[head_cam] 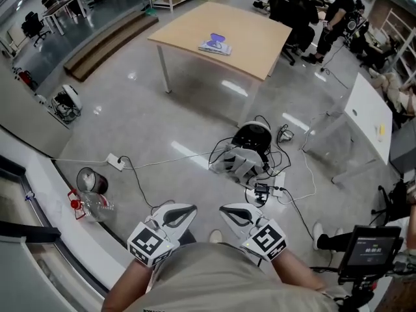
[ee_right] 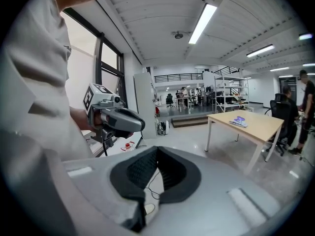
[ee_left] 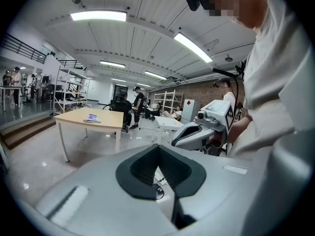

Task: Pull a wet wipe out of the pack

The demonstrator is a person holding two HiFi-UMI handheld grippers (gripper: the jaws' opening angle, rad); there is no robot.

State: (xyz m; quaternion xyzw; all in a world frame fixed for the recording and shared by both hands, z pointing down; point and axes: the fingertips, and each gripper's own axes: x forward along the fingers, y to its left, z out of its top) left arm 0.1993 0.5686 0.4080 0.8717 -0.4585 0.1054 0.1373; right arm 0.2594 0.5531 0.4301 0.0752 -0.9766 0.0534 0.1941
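Wet wipe pack [head_cam: 216, 44] lying on wooden table [head_cam: 257, 44], far ahead of both your grippers, well out of reach. Approach step not yet begun: you are holding left gripper [head_cam: 188, 208] and right gripper [head_cam: 225, 209] side by side against your body, jaws together, nothing between them. Next move probably calling for walking up, parting jaws, one gripper steadying pack, other pinching wipe.

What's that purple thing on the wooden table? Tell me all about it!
That is the wipe pack. It is a flat, soft-looking packet, white and purple-blue. It lies by itself near the middle of the tan table, and only the tabletop touches it. It is too far off to tell whether it is open.
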